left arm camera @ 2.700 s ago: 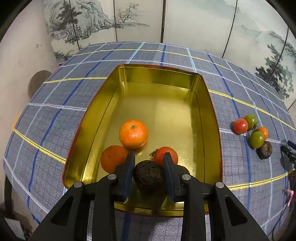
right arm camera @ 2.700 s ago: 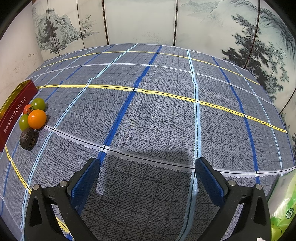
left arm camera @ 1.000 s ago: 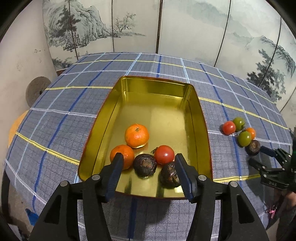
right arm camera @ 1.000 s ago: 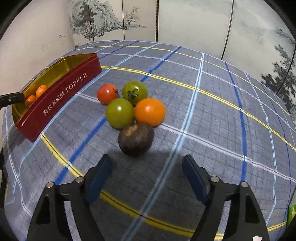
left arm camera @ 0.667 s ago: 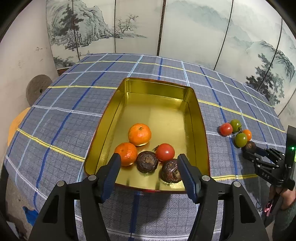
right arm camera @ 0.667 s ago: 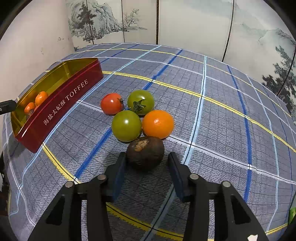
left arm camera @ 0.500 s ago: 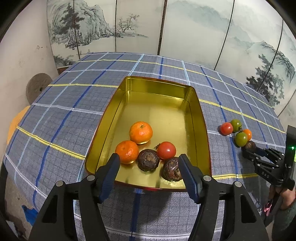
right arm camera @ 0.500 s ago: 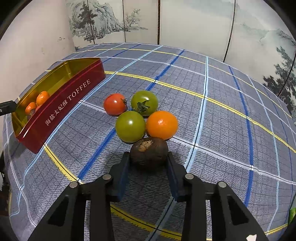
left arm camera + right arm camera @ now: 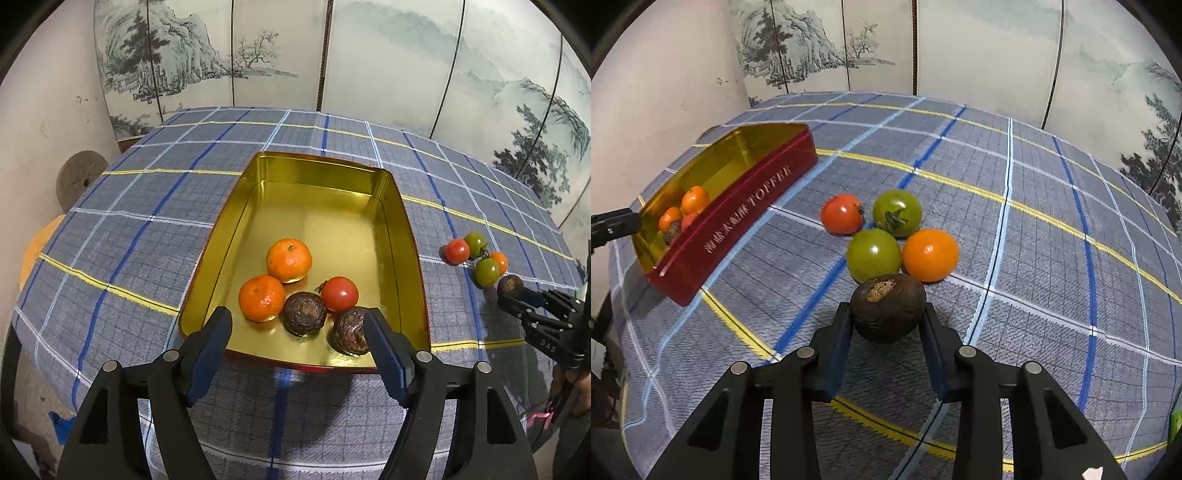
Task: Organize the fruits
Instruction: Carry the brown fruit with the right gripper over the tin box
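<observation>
While green tomato (image 9: 874,254) touches it, right gripper (image 9: 888,325) clamps dark fruit (image 9: 888,312).

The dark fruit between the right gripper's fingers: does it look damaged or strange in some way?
The dark fruit held in the right gripper has a pale, rough tan patch on top, like a scar or scuff. Otherwise it looks whole, with no visible split or leak.

The far half of the gold tin (image 9: 317,206) lay bare, while two oranges, a red tomato and two dark fruits crowded its near end. Between the tin's red side wall (image 9: 738,218) and the tomato cluster (image 9: 886,229), the checked tablecloth (image 9: 1052,258) was open; the cluster blocked the way directly ahead of the right gripper (image 9: 888,325).
</observation>
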A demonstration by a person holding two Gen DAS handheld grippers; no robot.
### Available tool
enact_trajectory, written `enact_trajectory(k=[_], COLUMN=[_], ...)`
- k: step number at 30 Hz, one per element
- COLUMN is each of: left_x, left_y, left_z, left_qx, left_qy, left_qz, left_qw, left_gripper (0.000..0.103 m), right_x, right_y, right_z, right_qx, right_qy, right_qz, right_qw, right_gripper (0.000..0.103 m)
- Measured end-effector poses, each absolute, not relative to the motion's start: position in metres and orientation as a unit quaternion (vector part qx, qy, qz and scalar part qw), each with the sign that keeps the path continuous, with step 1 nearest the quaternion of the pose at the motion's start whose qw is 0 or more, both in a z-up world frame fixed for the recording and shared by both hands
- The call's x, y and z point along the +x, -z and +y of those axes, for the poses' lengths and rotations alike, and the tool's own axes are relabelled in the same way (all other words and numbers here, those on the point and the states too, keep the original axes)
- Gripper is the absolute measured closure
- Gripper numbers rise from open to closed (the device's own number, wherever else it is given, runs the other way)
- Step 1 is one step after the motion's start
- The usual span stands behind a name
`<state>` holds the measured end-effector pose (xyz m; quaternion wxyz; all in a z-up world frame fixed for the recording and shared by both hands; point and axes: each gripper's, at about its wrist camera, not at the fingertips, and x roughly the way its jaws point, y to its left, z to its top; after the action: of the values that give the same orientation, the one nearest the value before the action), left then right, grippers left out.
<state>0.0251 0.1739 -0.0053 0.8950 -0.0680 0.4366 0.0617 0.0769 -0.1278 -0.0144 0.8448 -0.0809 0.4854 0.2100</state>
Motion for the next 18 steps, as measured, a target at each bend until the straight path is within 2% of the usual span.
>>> enact_trajectory(k=[18], left_x=[0.006], left_y=[-0.001], left_z=[0.200], left_qx=[-0.090], left_qy=[-0.095], left_qz=[0.419], left_qw=[0.898], left_gripper=[0.026], right_x=[0.064], right_y=[-0.035], right_z=[-0.057], right_qx=[-0.092], right_qy=[-0.299], right_qz=[0.435], right_qw=[0.844], right_gripper=[0.069])
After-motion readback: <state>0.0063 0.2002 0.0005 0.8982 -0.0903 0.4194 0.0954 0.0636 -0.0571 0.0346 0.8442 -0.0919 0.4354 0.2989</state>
